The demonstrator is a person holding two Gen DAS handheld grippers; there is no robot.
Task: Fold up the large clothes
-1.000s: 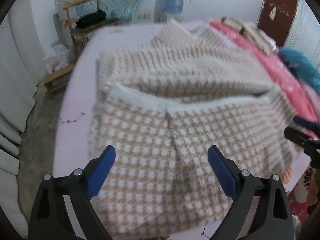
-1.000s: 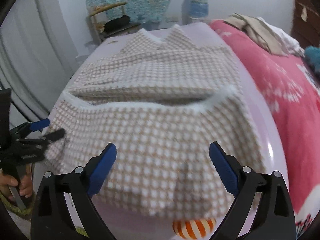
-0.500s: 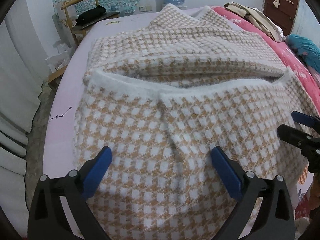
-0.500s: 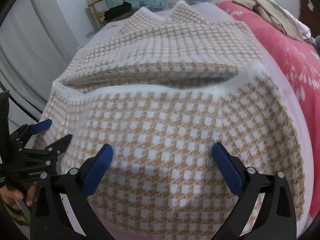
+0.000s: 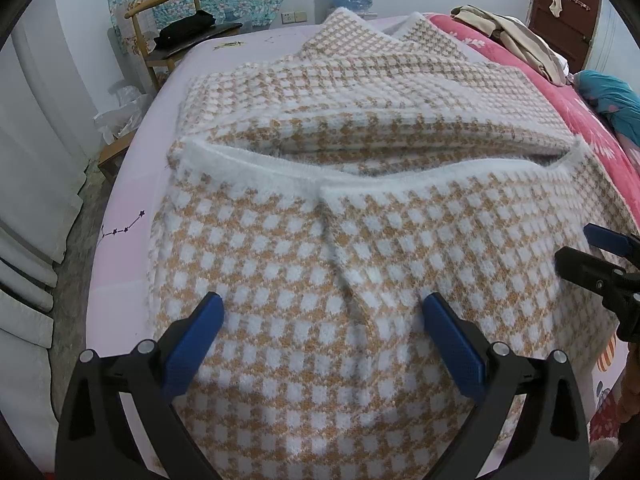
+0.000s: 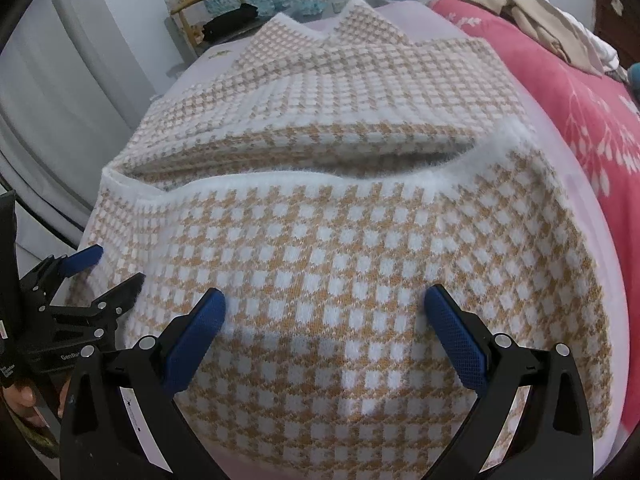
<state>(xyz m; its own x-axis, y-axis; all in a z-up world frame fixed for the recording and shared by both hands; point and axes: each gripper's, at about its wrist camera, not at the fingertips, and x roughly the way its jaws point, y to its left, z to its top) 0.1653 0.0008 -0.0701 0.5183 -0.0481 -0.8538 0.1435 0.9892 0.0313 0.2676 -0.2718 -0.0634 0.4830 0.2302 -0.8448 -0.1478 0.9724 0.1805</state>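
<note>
Knitwear fills most of both views: a tan-and-white houndstooth knitted cardigan (image 5: 360, 264) with fluffy white trim lies on the pale pink bed sheet (image 5: 128, 208), its lower part already turned up over the body so that the white hem band (image 5: 280, 168) runs crosswise from the bed's left edge toward the pink floral blanket (image 5: 592, 120) on the right. Collar points reach toward the far end of the bed, so the garment's long axis runs away from the person, and the folded edge sits nearest.

At the left, the left gripper (image 5: 322, 312) hangs over the near-left part of the folded panel, fingers spread wide with nothing between them and not visibly touching the knit. Further right, the right gripper (image 6: 324, 310) hangs over the near-right part, fingers equally wide apart and empty. Each is tilted steeply down at the fabric directly ahead and below.

Judging by this, neither hand is nearer; the two stand side by side along the near edge, so another fold away from the person would likely call for both to pinch that edge together.
</note>
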